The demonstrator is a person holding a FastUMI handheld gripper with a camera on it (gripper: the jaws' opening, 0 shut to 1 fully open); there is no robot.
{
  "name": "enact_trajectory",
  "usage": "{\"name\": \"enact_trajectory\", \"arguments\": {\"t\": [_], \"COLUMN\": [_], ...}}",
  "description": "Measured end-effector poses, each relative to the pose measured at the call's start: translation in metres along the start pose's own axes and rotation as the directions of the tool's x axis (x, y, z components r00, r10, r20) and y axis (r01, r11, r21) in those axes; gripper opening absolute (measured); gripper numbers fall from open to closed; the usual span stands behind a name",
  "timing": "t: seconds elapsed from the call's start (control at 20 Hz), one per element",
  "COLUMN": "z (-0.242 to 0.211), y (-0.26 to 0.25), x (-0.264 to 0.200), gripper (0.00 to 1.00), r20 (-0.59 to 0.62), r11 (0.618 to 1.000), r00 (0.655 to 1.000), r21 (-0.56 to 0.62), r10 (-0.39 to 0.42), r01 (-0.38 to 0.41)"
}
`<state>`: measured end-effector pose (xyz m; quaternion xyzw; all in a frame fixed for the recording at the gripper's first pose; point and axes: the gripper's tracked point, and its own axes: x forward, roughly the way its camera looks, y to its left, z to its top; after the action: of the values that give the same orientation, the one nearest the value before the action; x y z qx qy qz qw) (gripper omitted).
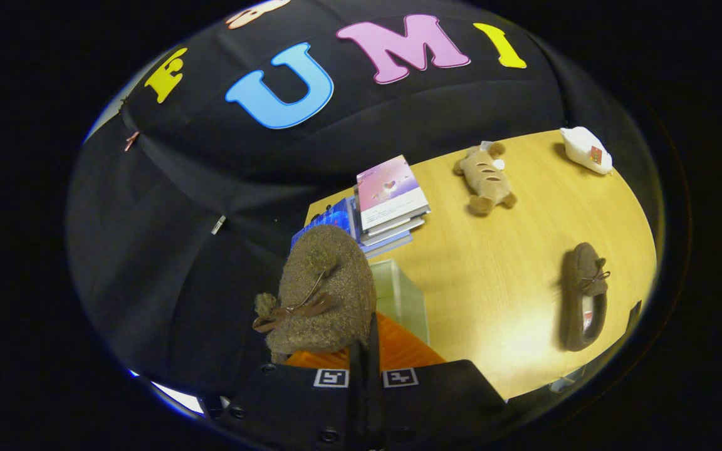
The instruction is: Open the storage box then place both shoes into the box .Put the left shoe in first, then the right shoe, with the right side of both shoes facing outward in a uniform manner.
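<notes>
The gripper point(364, 369) was clamped narrow on the fuzzy brown lace-up slipper point(323, 291), held above the translucent orange-lidded storage box point(398, 297), evidently for insertion; the second brown slipper point(583, 297) lay well apart on the wooden table point(511, 250).

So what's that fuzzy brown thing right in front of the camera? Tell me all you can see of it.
It is a brown slipper of fuzzy, woolly-looking fabric, with a darker brown lace bow across its top. The gripper looks shut on its edge, carrying it raised, toe pointing up and away, above the storage box. Its inside and sole are hidden.
</notes>
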<state>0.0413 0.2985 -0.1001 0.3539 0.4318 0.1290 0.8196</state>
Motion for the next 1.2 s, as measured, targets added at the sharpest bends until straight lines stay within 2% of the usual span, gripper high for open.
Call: {"name": "enact_trajectory", "arguments": {"t": [0.25, 0.65, 1.2], "z": [-0.034, -0.090, -0.096], "y": [0.028, 0.031, 0.022], "x": [0.043, 0.089, 0.124], "gripper": [0.05, 0.05, 0.05], "r20": [-0.037, -0.131, -0.136], "r11": [0.999, 0.991, 0.981], "r00": [0.998, 0.983, 0.971], "r21": [-0.022, -0.037, -0.025], "r10": [-0.046, -0.129, -0.196], "r01": [0.045, 0.125, 0.195]}}
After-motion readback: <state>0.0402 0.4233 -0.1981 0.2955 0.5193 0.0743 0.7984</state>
